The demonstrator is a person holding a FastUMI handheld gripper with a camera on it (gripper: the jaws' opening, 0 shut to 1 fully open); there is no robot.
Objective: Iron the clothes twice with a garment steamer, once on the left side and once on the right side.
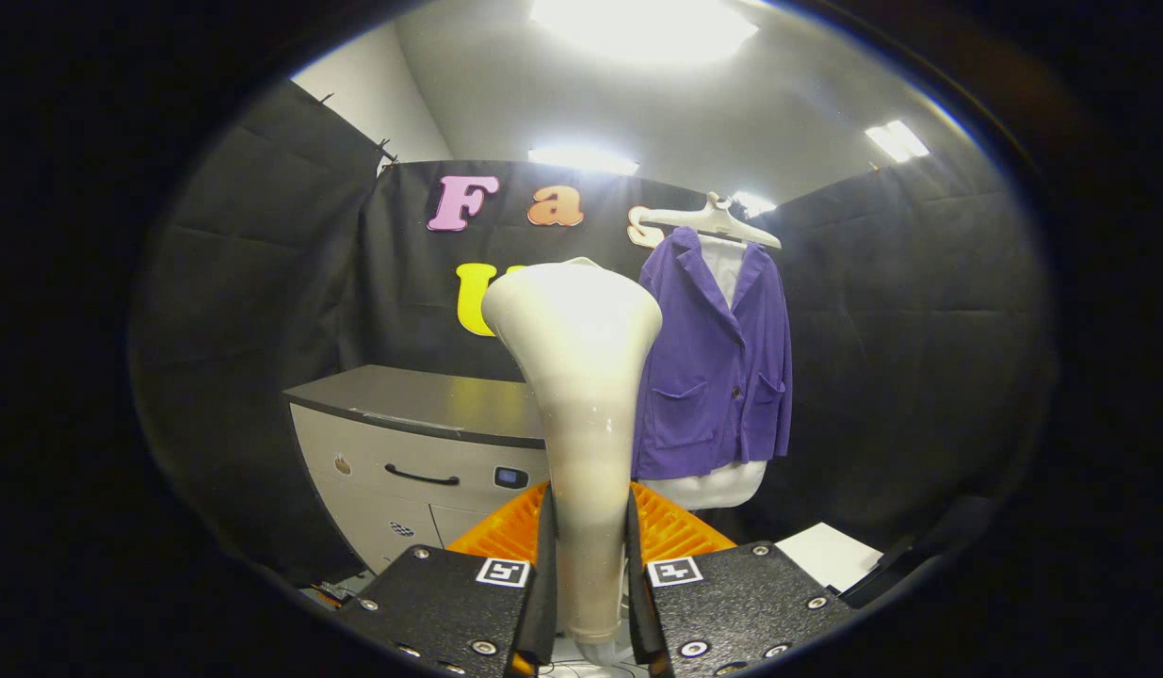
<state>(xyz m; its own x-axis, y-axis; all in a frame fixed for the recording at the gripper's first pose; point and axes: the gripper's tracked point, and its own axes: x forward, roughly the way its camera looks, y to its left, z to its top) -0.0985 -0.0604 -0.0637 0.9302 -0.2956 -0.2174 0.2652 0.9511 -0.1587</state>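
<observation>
Between the fingers of the gripper (588, 603), at lower centre of the frame, the garment steamer (577, 377) stands upright, both fingers clamped on its narrow handle. It looks like rigid, glossy plastic, likely slippery and top-heavy toward the flared head, so the low grip on the handle seems sensible. Right of centre, the purple jacket (718, 367) hangs soft and loose on a white hanger (709, 221), well beyond the steamer. An orange crate (670, 527) and a grey cabinet (421, 433) sit between.
</observation>
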